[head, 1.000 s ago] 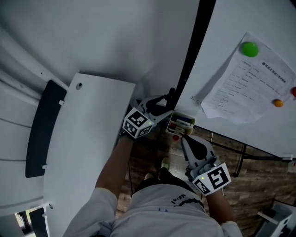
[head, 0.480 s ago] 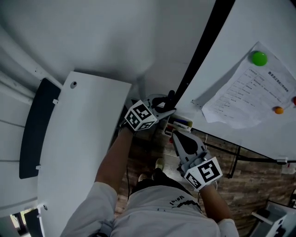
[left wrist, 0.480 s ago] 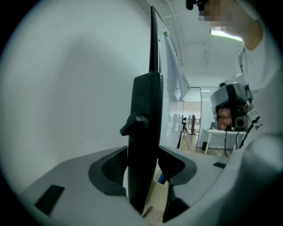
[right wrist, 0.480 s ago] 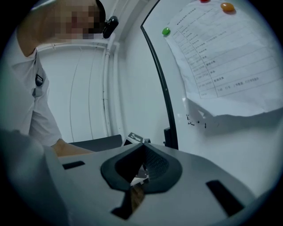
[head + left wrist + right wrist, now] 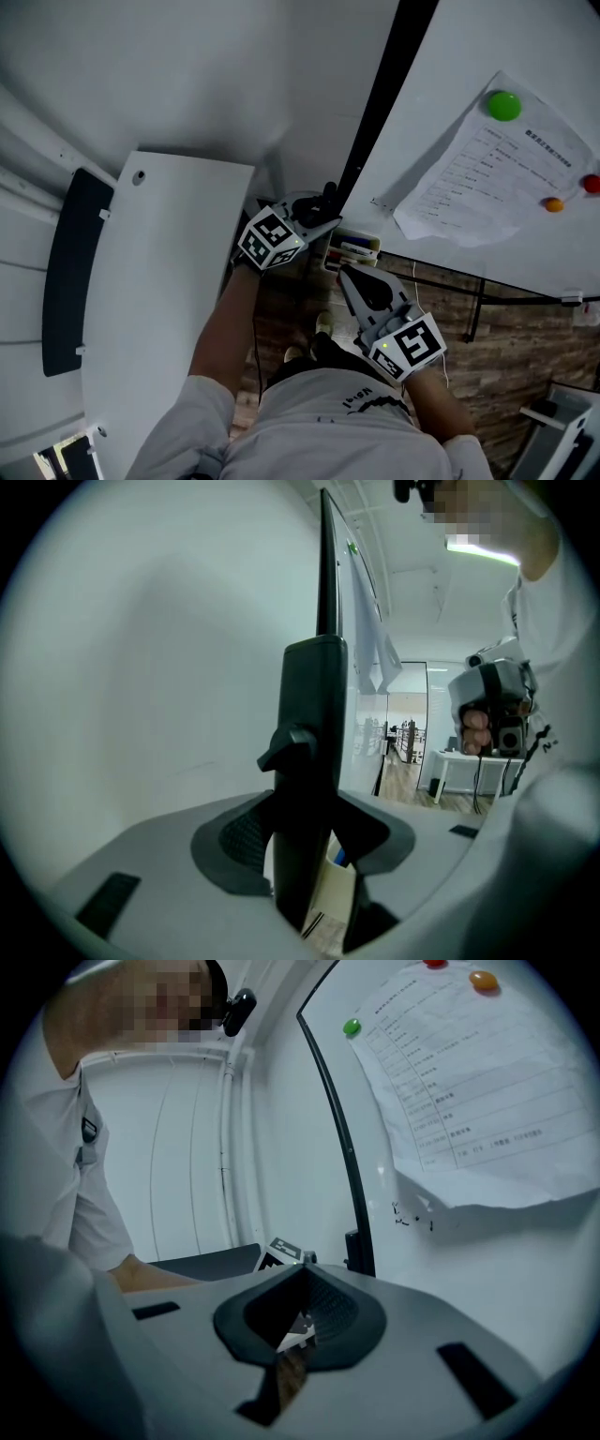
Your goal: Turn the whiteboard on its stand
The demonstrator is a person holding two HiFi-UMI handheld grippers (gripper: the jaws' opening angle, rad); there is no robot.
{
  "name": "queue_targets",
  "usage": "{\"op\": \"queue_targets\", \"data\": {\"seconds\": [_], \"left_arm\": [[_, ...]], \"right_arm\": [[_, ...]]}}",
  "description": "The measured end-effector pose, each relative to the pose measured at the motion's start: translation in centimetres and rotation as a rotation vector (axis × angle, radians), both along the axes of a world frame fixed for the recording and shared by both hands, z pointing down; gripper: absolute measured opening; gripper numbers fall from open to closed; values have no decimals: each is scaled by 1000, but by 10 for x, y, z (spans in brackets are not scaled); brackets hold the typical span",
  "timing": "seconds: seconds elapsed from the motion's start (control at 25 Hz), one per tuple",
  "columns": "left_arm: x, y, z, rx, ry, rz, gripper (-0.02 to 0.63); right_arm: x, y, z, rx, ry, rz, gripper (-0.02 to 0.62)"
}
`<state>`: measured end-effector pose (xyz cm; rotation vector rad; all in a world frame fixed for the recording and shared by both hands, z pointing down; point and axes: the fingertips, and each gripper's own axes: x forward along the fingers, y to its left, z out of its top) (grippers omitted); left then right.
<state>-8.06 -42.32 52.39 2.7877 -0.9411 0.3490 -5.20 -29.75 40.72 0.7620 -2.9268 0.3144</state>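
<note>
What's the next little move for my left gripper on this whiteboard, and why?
Probably finish closing the left gripper before swinging anything. Its fingers have just been closing with the whiteboard's black frame edge between them, yet a sliver of gap shows beside one finger, so the grip looks unfinished. The right gripper is shut and holds nothing.

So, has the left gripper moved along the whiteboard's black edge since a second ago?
No. The left gripper stays at the black edge, just above the marker tray; its jaws have just been closing around that edge.
</note>
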Motion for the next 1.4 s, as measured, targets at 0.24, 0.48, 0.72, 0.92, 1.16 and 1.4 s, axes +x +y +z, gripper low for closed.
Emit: {"op": "queue_targets", "data": {"seconds": [0.24, 0.48, 0.72, 0.92, 1.16, 1.4], "left_arm": [[-5, -5, -2, -1, 22, -18, 198], [-3, -4, -1, -8, 36, 0, 198], [-4, -4, -1, 5, 51, -16, 198], [-3, -6, -1, -3, 48, 1, 198], [-4, -6, 0, 5, 71, -28, 198], [-9, 0, 0, -11, 73, -75, 198]], "right_arm": [[1, -1, 2, 6, -3, 39, 11], [1, 7, 2, 8, -9, 152, 11], [2, 14, 3, -3, -10, 259, 11], [6, 14, -4, 11, -7, 326, 11], [16, 22, -5, 17, 0, 352, 11], [37, 48, 7, -26, -13, 346, 11]]}}
